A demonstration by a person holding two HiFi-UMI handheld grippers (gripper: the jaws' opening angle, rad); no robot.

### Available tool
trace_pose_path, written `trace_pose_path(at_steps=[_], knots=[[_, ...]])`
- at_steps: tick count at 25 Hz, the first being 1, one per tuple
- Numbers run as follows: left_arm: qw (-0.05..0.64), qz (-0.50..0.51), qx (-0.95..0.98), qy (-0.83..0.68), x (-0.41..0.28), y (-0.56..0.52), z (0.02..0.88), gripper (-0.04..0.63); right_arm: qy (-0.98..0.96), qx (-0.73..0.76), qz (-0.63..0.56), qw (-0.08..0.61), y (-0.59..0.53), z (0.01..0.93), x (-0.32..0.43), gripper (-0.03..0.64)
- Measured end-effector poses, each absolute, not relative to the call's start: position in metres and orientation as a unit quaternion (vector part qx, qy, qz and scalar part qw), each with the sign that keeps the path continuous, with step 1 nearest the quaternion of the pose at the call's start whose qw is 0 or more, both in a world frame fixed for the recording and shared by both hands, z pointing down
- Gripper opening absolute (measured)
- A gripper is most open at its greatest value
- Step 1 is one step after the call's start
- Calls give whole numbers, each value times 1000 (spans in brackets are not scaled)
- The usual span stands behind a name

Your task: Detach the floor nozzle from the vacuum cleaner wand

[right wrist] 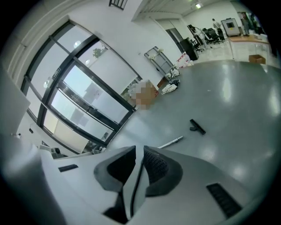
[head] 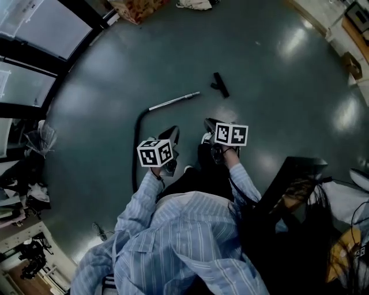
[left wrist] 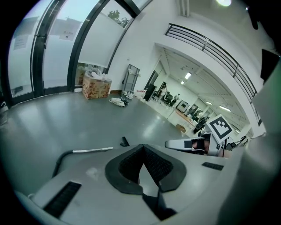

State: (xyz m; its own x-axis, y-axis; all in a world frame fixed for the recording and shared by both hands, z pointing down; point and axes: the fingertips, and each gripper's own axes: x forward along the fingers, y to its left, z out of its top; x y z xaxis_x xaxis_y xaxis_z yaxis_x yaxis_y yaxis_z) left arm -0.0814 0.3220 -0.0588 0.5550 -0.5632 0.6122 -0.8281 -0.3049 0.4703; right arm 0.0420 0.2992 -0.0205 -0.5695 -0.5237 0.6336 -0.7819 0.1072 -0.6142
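The silver vacuum wand (head: 173, 102) lies on the grey floor, its black hose (head: 137, 144) curving back toward me. The black floor nozzle (head: 219, 84) lies apart from it, a little to the right of the wand's tip. Both show again in the left gripper view, wand (left wrist: 92, 150) and nozzle (left wrist: 124, 141), and in the right gripper view, wand (right wrist: 171, 142) and nozzle (right wrist: 197, 126). My left gripper (head: 172, 135) is held near my body, shut and empty (left wrist: 142, 147). My right gripper (head: 210, 125) hangs beside it, its jaws a narrow gap apart with nothing between them (right wrist: 139, 149).
A patterned cardboard box (head: 135, 8) stands by the far wall with white clutter beside it. Dark-framed windows (head: 34, 52) run along the left. A black piece of furniture (head: 294, 178) with cables sits at my right, and equipment lies at the lower left.
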Motion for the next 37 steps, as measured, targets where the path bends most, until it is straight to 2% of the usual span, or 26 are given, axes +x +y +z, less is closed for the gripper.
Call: trace_pose_path(at_steps=[8, 14, 20, 37], knots=[[435, 129, 767, -453, -148, 435, -45, 8, -747, 453, 459, 161, 403, -49, -8, 49], [422, 117, 784, -439, -158, 487, -34, 8, -746, 465, 446, 165, 469, -39, -18, 42], [395, 110, 809, -421, -149, 492, -50, 8, -754, 472, 429, 156, 486, -53, -20, 41], [372, 100, 832, -399, -122, 457, -66, 8, -757, 479, 409, 174, 473, -70, -6, 41]])
